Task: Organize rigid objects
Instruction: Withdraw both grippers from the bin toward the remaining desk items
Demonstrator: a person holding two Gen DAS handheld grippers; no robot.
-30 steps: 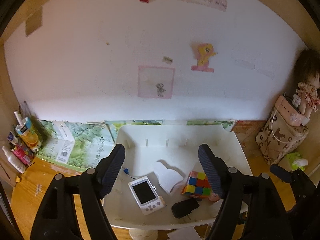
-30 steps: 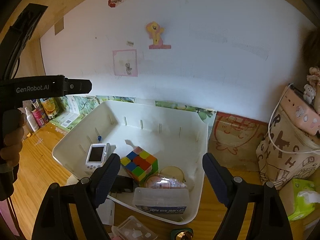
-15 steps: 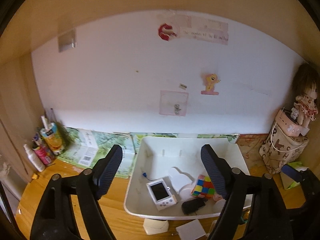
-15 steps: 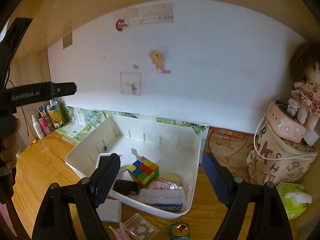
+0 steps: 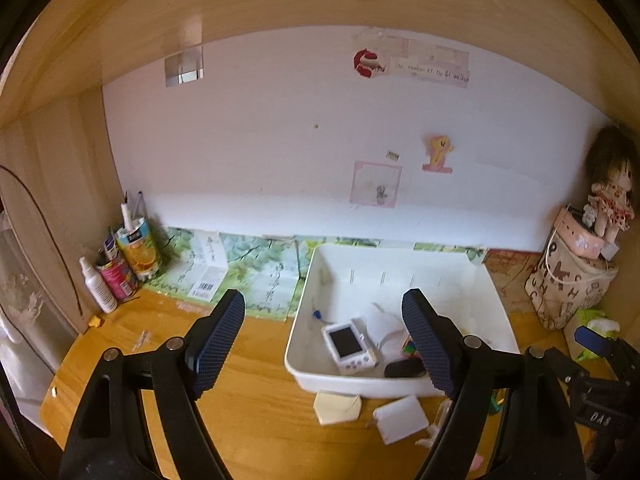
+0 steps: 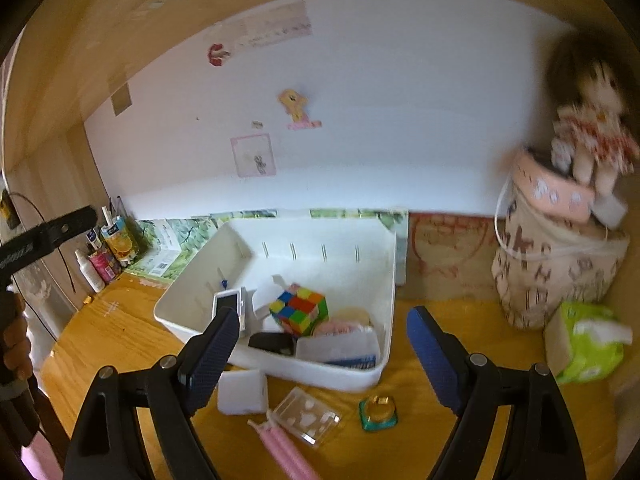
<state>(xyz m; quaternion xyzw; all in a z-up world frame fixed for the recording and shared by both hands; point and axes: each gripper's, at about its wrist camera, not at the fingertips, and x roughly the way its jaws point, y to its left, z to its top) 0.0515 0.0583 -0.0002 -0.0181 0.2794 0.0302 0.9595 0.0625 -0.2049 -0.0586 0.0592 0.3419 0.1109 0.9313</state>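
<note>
A white bin (image 5: 496,292) (image 6: 390,292) stands on the wooden desk against the wall. In it lie a colourful puzzle cube (image 6: 300,310), a white handheld game device (image 5: 350,342) (image 6: 228,302), a black object (image 6: 270,342) and a clear box with a blue label (image 6: 338,350). On the desk before the bin are a white pad (image 6: 242,392), a clear plastic case (image 6: 306,414), pink sticks (image 6: 288,452), a small green-and-gold box (image 6: 378,408) and a cream notepad (image 5: 336,406). My left gripper (image 5: 323,300) and my right gripper (image 6: 323,315) hover open and empty, back from the bin.
Bottles and cans (image 5: 120,264) crowd the back left corner. A patterned bag (image 6: 556,264) with a doll on top and a green tissue pack (image 6: 588,344) fill the right side. A hand (image 6: 16,344) holds the left gripper at the right view's left edge.
Both grippers have drawn back and up from the bin, which looks smaller now. The left one also slid leftward, so the bin sits to its right. The loose items before the bin came into sight.
</note>
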